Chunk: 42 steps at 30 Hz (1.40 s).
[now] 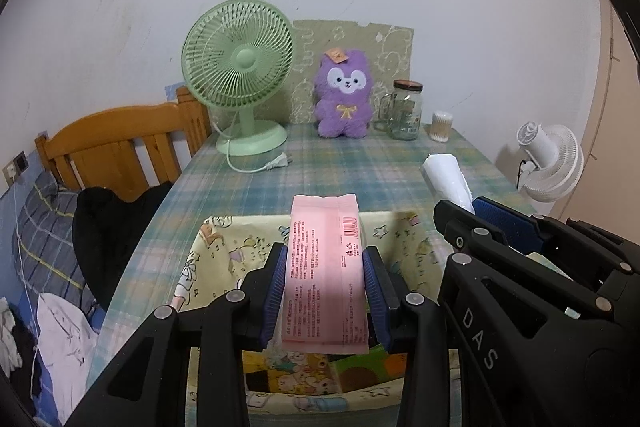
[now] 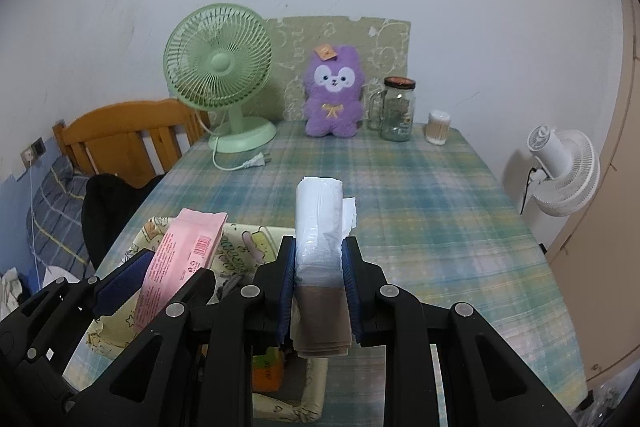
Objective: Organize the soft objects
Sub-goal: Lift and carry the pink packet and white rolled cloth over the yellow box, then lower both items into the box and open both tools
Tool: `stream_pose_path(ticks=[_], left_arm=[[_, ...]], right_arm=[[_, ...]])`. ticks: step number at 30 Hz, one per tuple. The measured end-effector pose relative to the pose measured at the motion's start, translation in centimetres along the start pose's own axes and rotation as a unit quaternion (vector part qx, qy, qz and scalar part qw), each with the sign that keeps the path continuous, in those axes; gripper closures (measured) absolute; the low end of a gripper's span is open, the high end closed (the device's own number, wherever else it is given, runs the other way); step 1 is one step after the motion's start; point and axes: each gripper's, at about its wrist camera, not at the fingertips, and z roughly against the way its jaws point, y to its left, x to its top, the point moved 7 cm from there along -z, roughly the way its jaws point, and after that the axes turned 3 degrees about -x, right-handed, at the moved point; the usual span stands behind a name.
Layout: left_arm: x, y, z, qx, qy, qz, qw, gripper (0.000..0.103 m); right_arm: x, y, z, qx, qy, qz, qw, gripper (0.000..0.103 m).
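Note:
A flat pink packet (image 1: 324, 227) with printed text and a barcode hangs over a yellow cartoon-print fabric basket (image 1: 216, 239), with my left gripper (image 1: 324, 255) shut on its sides. To its right, my right gripper (image 1: 472, 211) is shut on a white roll of plastic bags (image 1: 444, 175). In the right wrist view the roll (image 2: 320, 203) stands up between the blue pads of the right gripper (image 2: 318, 245), above the basket's right side (image 2: 248, 239). The left gripper (image 2: 164, 267) with the pink packet (image 2: 192, 239) shows at the lower left. A purple plush toy (image 1: 343, 95) sits upright at the table's far edge.
A plaid cloth covers the table (image 1: 340, 167). At the back stand a green desk fan (image 1: 238, 67) with its loose plug, a glass jar (image 1: 406, 109) and a tub of cotton swabs (image 1: 442, 127). A white fan (image 1: 548, 163) stands right of the table, a wooden bed frame (image 1: 120, 143) left.

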Motion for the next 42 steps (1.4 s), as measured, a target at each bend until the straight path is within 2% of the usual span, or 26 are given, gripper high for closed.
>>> stream_pose_path(ticks=[12, 14, 16, 25, 33, 34, 37, 38, 40, 42], left_arm=[[-1.7, 2.1, -1.8, 0.009, 0.036, 0.013, 0.9992, 0.063], [-1.9, 2.3, -2.0, 0.002, 0.043, 0.016, 0.9989, 0.059], [-2.1, 2.4, -2.1, -0.004, 0.050, 0.016, 0.9986, 0.043], [-2.8, 3.3, -2.2, -0.004, 0.065, 0.023, 0.9976, 0.032], [-3.2, 3.6, -2.9, -0.004, 0.081, 0.019, 0.9965, 0.030], [-3.3, 3.6, -2.9, -0.004, 0.083, 0.017, 0.9964, 0.030], [-3.3, 3.8, -2.8, 0.006, 0.083, 0.014, 0.9965, 0.028], [-3.3, 3.7, -2.8, 0.002, 0.082, 0.015, 0.9965, 0.026], [-3.3, 3.6, -2.5, -0.007, 0.079, 0.018, 0.9967, 0.022], [-3.1, 3.4, -2.2, -0.001, 0.070, 0.011, 0.9975, 0.021]], right_arm=[[-1.1, 2.3, -2.5, 0.013, 0.036, 0.027, 0.999, 0.077], [-1.4, 2.6, -2.8, 0.021, 0.041, 0.027, 0.999, 0.077], [-1.6, 3.0, -3.0, 0.030, 0.047, 0.027, 0.998, 0.077], [-2.4, 4.6, -3.8, 0.068, 0.061, 0.027, 0.995, 0.077], [-3.1, 5.2, -4.8, 0.079, 0.077, 0.014, 0.994, 0.076], [-3.1, 5.3, -4.9, 0.081, 0.078, 0.014, 0.993, 0.073], [-3.1, 5.2, -4.9, 0.070, 0.075, 0.016, 0.995, 0.056], [-3.1, 5.2, -4.8, 0.068, 0.073, 0.019, 0.995, 0.045], [-3.0, 5.2, -4.5, 0.080, 0.071, 0.014, 0.994, 0.028], [-3.0, 4.9, -4.1, 0.081, 0.065, 0.007, 0.995, 0.024]])
